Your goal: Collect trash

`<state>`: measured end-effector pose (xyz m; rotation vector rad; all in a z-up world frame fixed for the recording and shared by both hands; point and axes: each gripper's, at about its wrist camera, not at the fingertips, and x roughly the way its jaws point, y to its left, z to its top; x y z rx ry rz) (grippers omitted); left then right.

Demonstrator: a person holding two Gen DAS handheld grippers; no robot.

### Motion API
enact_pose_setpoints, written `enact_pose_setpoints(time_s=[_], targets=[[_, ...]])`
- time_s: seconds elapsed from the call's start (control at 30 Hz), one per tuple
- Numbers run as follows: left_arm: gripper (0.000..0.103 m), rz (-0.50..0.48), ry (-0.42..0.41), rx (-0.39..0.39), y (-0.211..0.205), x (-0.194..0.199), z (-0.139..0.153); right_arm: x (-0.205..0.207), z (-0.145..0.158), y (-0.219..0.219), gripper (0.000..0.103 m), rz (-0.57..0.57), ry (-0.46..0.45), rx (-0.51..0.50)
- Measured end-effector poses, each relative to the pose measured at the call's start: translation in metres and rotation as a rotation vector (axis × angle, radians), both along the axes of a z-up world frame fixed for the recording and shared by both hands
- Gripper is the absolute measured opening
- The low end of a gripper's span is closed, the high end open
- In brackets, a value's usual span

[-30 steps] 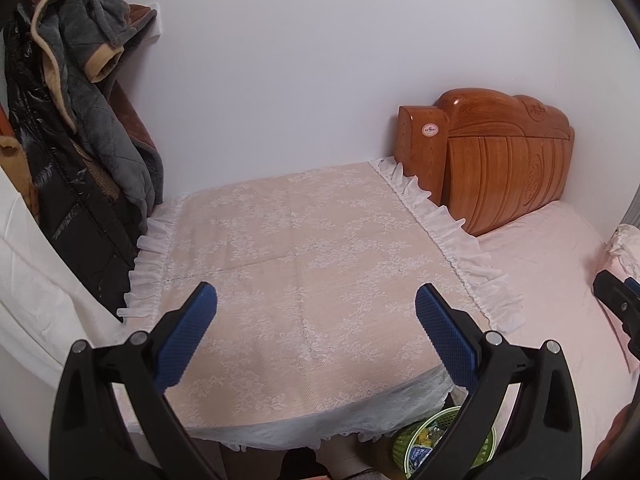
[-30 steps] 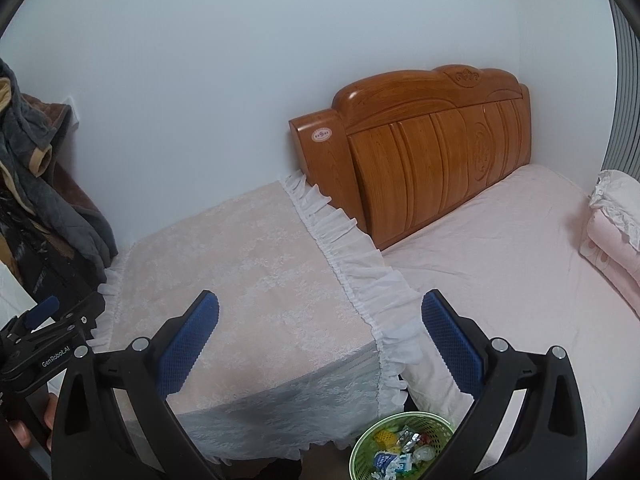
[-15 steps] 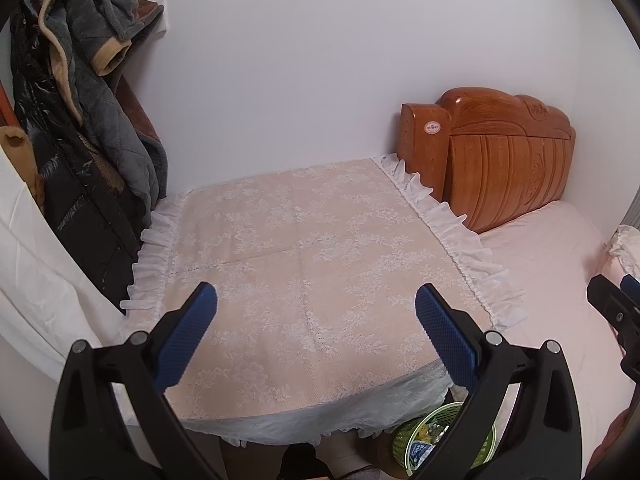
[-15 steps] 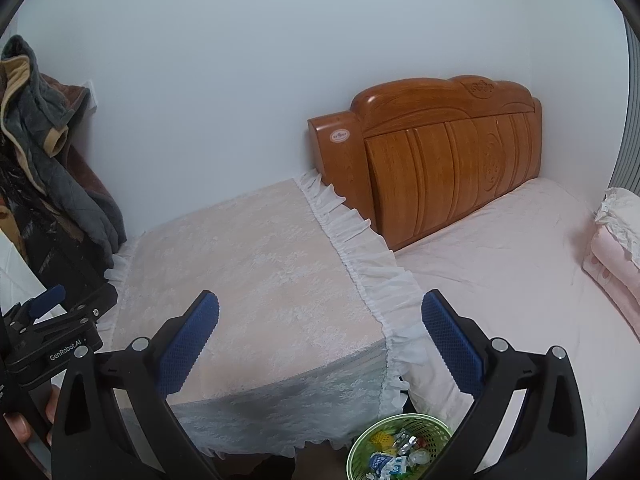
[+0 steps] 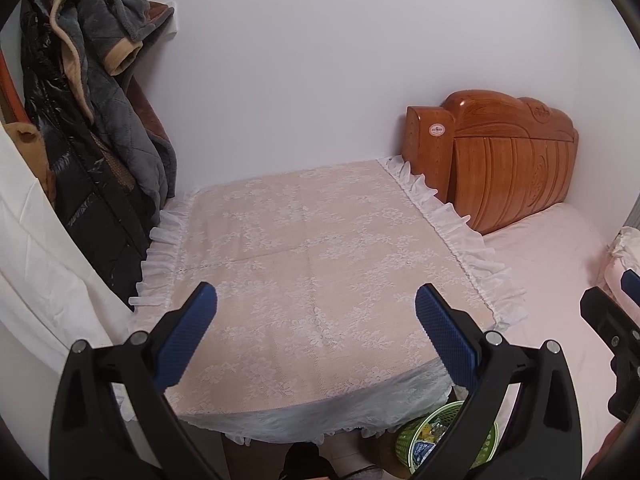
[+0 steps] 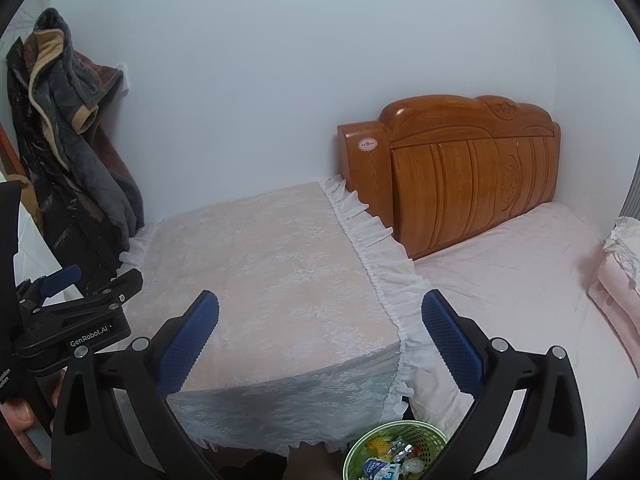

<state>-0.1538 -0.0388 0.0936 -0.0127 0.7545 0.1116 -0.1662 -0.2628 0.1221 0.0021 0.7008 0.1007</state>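
A green mesh basket (image 6: pixel 360 446) stands on the floor between the table and the bed, holding several wrappers (image 6: pixel 390 456). It also shows in the left wrist view (image 5: pixel 408 436), partly hidden by a finger. My left gripper (image 5: pixel 316 308) is open and empty above the lace-covered table (image 5: pixel 312 248). My right gripper (image 6: pixel 320 312) is open and empty above the table's right front corner (image 6: pixel 280 264), with the basket below it. No trash shows on the tabletop.
A wooden headboard (image 6: pixel 472 172) and a pink bed (image 6: pixel 520 280) lie to the right. Folded pink bedding (image 6: pixel 620 276) is at the far right. Coats (image 5: pixel 88 120) hang on the left wall. The left gripper's body (image 6: pixel 72 320) shows at the right view's left edge.
Both grippers have risen and drawn back a little; the table and headboard sit lower in view. Both stay open and empty.
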Motion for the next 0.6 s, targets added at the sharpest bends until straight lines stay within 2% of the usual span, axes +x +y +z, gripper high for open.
enact_pose_setpoints(time_s=[0.6], targets=[[0.095, -0.007, 0.008, -0.011, 0.0007, 0.0037, -0.0028, 0.0048, -0.0035, 0.0042, 0.101, 0.018, 0.019, -0.012]])
